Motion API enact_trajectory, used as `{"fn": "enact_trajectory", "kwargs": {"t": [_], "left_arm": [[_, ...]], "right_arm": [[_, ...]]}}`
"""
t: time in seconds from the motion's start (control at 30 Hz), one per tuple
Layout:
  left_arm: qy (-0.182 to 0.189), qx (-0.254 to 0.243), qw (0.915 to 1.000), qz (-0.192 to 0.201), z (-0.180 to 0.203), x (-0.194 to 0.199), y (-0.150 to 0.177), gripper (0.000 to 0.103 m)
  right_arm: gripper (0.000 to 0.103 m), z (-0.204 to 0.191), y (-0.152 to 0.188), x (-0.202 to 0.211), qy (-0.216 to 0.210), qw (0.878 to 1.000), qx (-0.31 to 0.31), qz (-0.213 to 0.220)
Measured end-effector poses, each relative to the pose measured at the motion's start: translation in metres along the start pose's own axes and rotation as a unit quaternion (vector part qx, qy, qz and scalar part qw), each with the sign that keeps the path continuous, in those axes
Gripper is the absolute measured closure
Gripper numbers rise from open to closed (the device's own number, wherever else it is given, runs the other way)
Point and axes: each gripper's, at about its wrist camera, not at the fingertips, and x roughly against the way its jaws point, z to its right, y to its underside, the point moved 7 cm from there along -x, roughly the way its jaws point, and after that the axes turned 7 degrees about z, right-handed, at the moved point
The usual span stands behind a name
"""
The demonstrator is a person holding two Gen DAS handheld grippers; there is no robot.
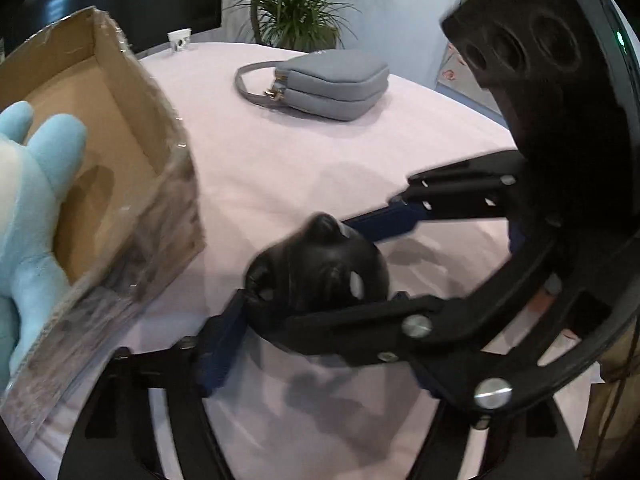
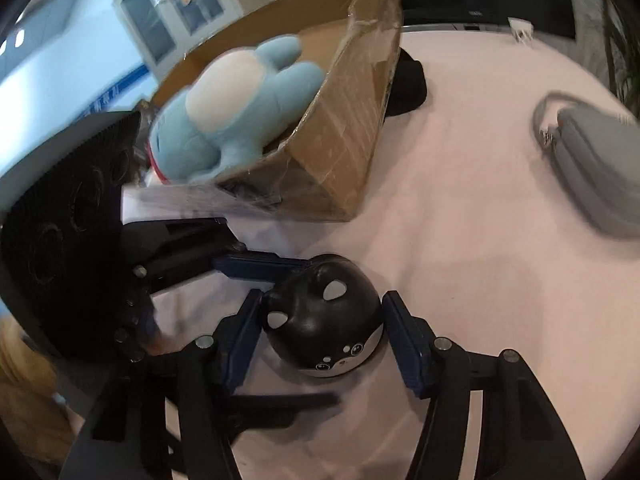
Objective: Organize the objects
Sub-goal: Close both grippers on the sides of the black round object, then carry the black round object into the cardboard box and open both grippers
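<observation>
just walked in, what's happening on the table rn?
Both handheld grippers are at the black orca toy on the pink cloth. The right gripper straddles it, jaws open with a slight gap each side. The left gripper has its fingers against the toy's far side; its grip is unclear. The blue plush already lies in the cardboard box, which looks tilted. The grey bag sits untouched farther off.

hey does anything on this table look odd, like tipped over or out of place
Yes. The cardboard box looks tipped, its opening facing sideways, and the blue plush toy is spilling out over its edge. A dark object is wedged behind the box. The grey handbag lies flat, looking fine.
</observation>
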Motion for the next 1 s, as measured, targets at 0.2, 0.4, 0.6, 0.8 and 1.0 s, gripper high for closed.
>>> {"fn": "enact_trajectory", "kwargs": {"t": [0.2, 0.4, 0.6, 0.8, 1.0], "left_arm": [[0.009, -0.009, 0.9998, -0.012, 0.003, 0.032, 0.032, 0.038], [-0.021, 0.010, 0.9997, -0.004, -0.005, 0.077, 0.069, 0.039], [-0.047, 0.040, 0.9981, 0.009, -0.027, 0.117, 0.103, 0.038], [-0.060, 0.054, 0.9963, 0.029, -0.045, 0.151, 0.121, 0.038], [-0.069, 0.059, 0.9947, 0.048, -0.057, 0.152, 0.112, 0.038]], "right_arm": [[0.045, -0.036, 0.021, 0.006, -0.024, 0.999, 0.022, -0.012], [0.045, -0.093, 0.040, -0.002, -0.062, 0.997, 0.032, -0.023], [0.045, -0.142, 0.046, -0.022, -0.080, 0.994, 0.056, -0.041], [0.045, -0.186, 0.042, -0.035, -0.085, 0.991, 0.092, -0.051], [0.045, -0.213, 0.034, -0.043, -0.079, 0.989, 0.114, -0.054]]}}
